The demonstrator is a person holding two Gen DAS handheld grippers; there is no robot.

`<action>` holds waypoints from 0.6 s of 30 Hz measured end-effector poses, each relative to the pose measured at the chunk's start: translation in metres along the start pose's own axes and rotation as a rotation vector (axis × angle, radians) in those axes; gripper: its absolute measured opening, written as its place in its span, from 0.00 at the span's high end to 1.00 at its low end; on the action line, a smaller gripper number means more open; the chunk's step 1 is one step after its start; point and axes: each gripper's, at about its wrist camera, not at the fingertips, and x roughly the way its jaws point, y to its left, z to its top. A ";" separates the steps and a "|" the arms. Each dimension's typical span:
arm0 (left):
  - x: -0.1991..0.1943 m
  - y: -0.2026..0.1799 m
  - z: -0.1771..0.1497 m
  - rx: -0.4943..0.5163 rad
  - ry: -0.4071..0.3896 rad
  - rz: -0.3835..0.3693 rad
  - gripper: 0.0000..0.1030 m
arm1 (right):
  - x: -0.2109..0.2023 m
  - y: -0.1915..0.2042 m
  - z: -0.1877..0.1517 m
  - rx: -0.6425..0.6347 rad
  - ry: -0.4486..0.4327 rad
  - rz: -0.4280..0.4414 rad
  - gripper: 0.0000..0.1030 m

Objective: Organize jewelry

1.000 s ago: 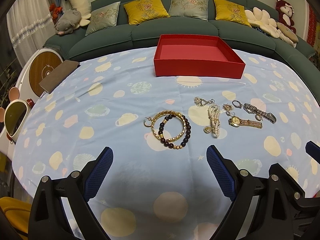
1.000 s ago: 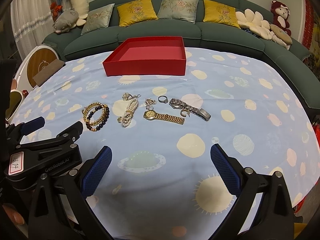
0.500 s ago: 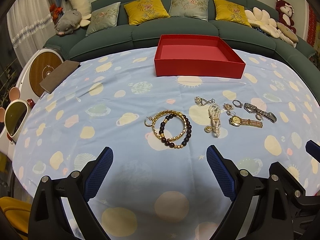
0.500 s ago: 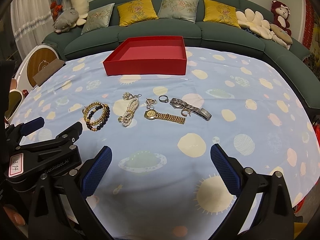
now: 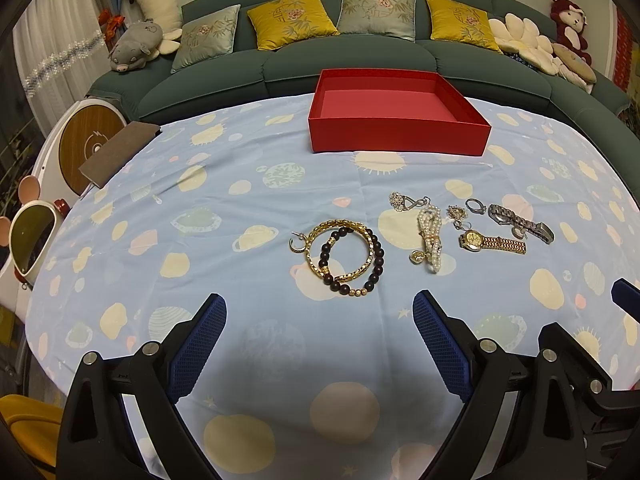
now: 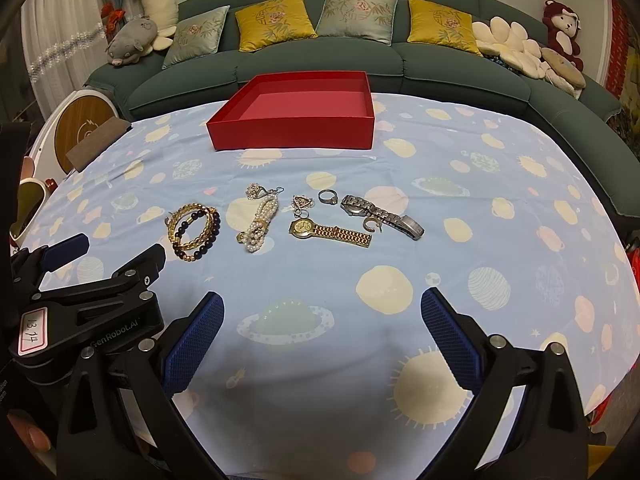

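From my left wrist camera nothing has shifted: the left gripper (image 5: 319,346) hangs spread and empty short of the bracelets (image 5: 346,255). On the right, the right gripper (image 6: 322,343) is equally wide, jewelry unmoved, red box (image 6: 296,130) empty; sorting hasn't begun.

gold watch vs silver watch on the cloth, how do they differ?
Colour: the gold watch is yellow metal, the silver watch grey steel. Position: the gold watch lies nearer the grippers, the silver watch behind it, toward the red box. A small hoop earring sits against the silver watch's band, not the gold one's. Both lie flat, unclasped.
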 end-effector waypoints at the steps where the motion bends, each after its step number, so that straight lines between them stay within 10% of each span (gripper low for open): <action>1: 0.000 0.000 0.000 0.000 0.000 0.000 0.11 | 0.000 0.000 0.000 0.000 0.000 0.000 0.06; 18: -0.001 0.000 -0.003 0.007 0.004 -0.002 0.11 | 0.000 0.001 -0.001 0.000 0.000 0.000 0.06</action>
